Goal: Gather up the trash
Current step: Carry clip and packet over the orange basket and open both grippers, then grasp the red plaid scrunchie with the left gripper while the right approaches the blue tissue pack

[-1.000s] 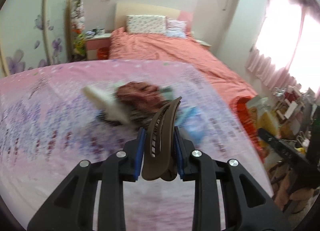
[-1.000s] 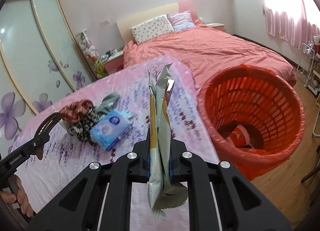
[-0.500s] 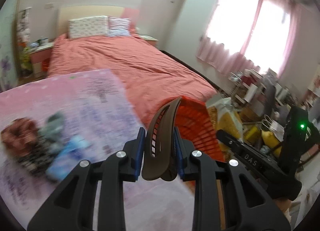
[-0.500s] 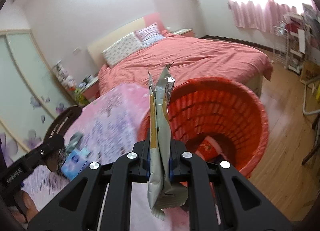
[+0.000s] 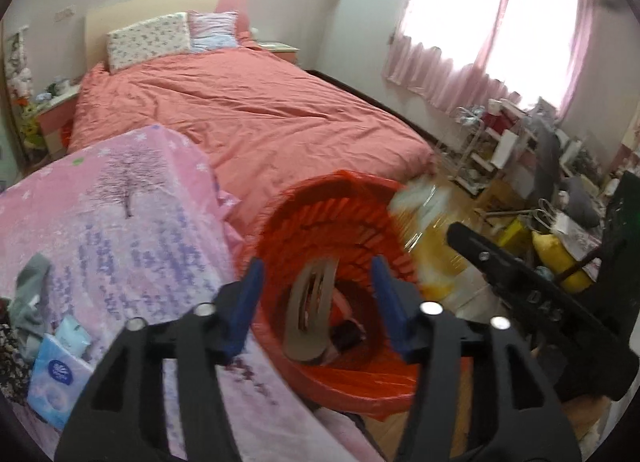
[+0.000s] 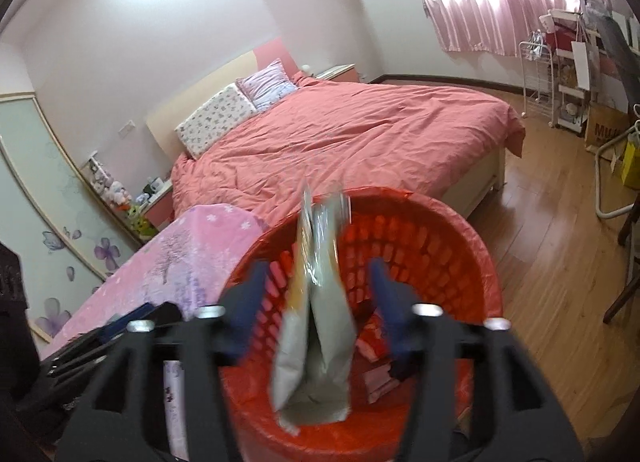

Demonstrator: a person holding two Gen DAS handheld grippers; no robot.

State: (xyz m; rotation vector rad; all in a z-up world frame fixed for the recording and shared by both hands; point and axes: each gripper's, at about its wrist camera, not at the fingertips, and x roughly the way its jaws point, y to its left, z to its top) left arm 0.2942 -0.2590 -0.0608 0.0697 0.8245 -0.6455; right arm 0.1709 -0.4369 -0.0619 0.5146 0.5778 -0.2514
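Hovering over the red basket (image 5: 316, 218), I see my left gripper (image 5: 318, 304) with its jaws just opened; the blue pads stand apart and touch nothing. The brown hair clip (image 5: 310, 312) sits loose between them, clear of both pads and blurred, over the basket's mouth. Inside the basket, below the clip, lies a dark item and some pinkish scrap, too blurred to name.

From the right wrist view, my right gripper (image 6: 318, 304) has likewise just been opening. Its pads are spread wide, and the silver and yellow snack wrapper (image 6: 316, 326) stands between them without touching either, upright and smeared by motion, above the basket's open mouth. The basket (image 6: 452, 238) has a red bag lining its rim, and a few pieces of red and white packaging lie at the bottom.

To the left of the basket, the pink floral cloth (image 5: 120, 222) covers the surface. On it, at the far left, lie a blue tissue pack (image 5: 56, 382), a smaller pale blue packet (image 5: 72, 334) and a grey sock (image 5: 30, 294). Beyond is the bed (image 5: 248, 118) with its salmon cover and two pillows (image 5: 148, 38). The wooden floor (image 6: 560, 262) runs to the right of the basket.
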